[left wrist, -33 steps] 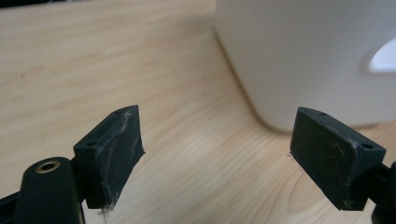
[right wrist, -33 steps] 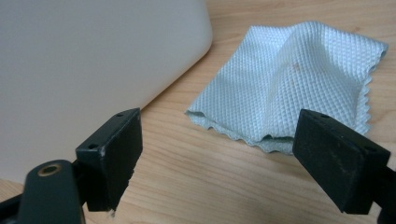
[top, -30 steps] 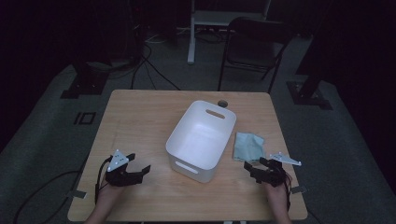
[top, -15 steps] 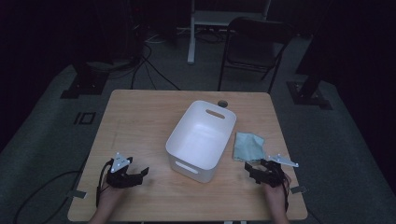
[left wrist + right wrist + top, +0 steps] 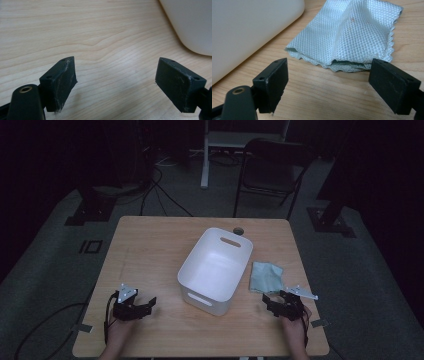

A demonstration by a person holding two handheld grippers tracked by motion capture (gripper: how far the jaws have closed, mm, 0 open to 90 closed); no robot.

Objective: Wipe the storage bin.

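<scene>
White bin point(image 5: 216, 270) centre frame on wooden surface point(image 5: 150, 250). Folded pale-green cloth point(image 5: 347, 37) just ahead of right claw point(image 5: 328, 85); left claw point(image 5: 115, 82) lower left. Both agape, empty. Likely best: pinch cloth's near folded edge squarely.

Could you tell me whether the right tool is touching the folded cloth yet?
Apart. In the right gripper view, bare table shows between the open right tool and the cloth's near edge.
</scene>
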